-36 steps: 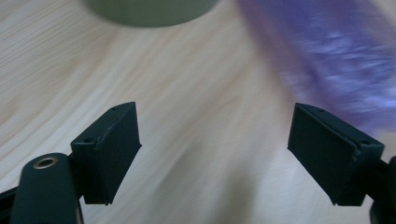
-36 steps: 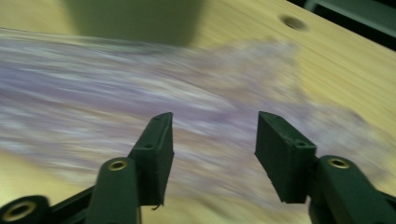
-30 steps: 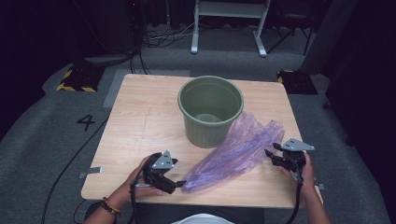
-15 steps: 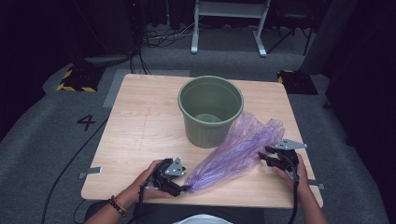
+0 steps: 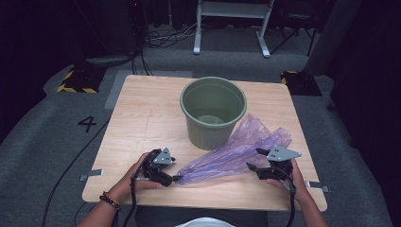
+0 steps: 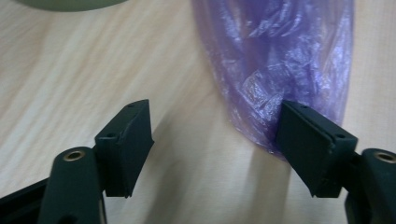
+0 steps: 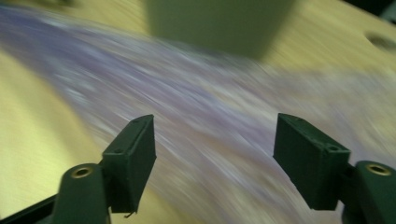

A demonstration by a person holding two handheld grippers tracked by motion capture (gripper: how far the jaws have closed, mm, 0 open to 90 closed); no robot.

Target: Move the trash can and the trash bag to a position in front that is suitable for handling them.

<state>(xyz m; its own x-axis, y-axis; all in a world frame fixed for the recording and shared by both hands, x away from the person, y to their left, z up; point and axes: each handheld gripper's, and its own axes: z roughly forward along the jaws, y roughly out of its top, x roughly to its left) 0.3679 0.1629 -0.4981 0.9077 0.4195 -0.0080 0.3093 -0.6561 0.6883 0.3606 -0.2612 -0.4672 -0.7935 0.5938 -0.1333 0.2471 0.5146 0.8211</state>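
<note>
Purple bag (image 5: 236, 153) flat on table (image 5: 142, 118), running from near front edge diagonally back and to the right, past the right side of green bucket (image 5: 213, 111). Wide crumpled end beside and just behind bucket's right flank; narrow end tapering toward left gripper (image 5: 176, 178). Bucket upright, near table centre, mouth open to the camera.

Left gripper held low at front left of table, tips at the bag's narrow end. In left gripper view: left gripper (image 6: 215, 149) with jaws spread wide, having just been opening; bare wood between them; bag (image 6: 280, 60) with its tip lying against the inner face of the one jaw on the picture's right, other jaw well apart from it. Not pinched. Bucket's base (image 6: 65, 3) at top left corner of that view.

Right gripper (image 5: 253, 168) at front right of table, tips over the bag's near edge. In right gripper view: right gripper (image 7: 215, 144) with jaws likewise wide apart, having just been opening; bag (image 7: 210, 116) spread beneath and beyond them, nothing clamped. Heavy blur there; contact with plastic not resolvable. Bucket (image 7: 219, 23) at top centre of that view.

Both hands at the table's front edge, cables trailing down off it.
</note>
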